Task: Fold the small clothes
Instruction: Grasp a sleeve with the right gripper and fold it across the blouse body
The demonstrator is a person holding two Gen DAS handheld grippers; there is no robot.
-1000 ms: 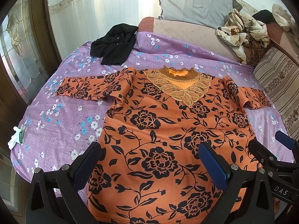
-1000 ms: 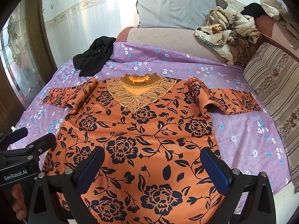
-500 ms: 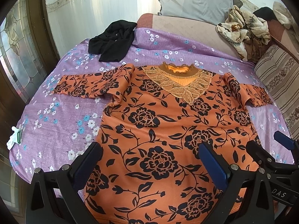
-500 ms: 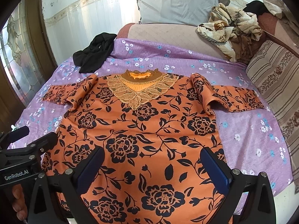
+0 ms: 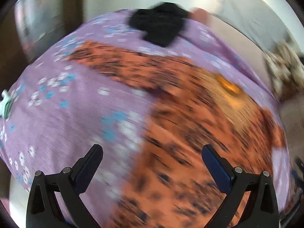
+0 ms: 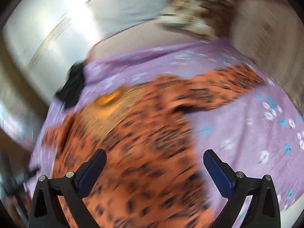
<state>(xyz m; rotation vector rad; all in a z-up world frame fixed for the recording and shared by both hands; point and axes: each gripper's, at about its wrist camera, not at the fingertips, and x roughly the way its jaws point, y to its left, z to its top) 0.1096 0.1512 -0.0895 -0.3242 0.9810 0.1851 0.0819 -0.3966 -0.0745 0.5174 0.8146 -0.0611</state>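
An orange top with a black flower print (image 5: 190,133) lies spread flat on the purple flowered bedsheet (image 5: 66,123); both views are motion-blurred. Its left sleeve (image 5: 117,64) stretches out to the left. My left gripper (image 5: 152,157) is open and empty above the shirt's left side edge. In the right wrist view the shirt (image 6: 136,142) fills the lower middle and its right sleeve (image 6: 224,87) reaches right. My right gripper (image 6: 154,158) is open and empty above the shirt's right side.
A black garment (image 5: 161,24) lies on the sheet beyond the left sleeve, and shows in the right wrist view (image 6: 74,87). A pile of patterned cloth (image 6: 199,9) and pillows sit at the bed head. A small white object (image 5: 5,104) lies at the left bed edge.
Both grippers have swung quickly apart: the left view now looks toward the left sleeve, the right view toward the right sleeve. Both are closer to the shirt. Jaws stay open.
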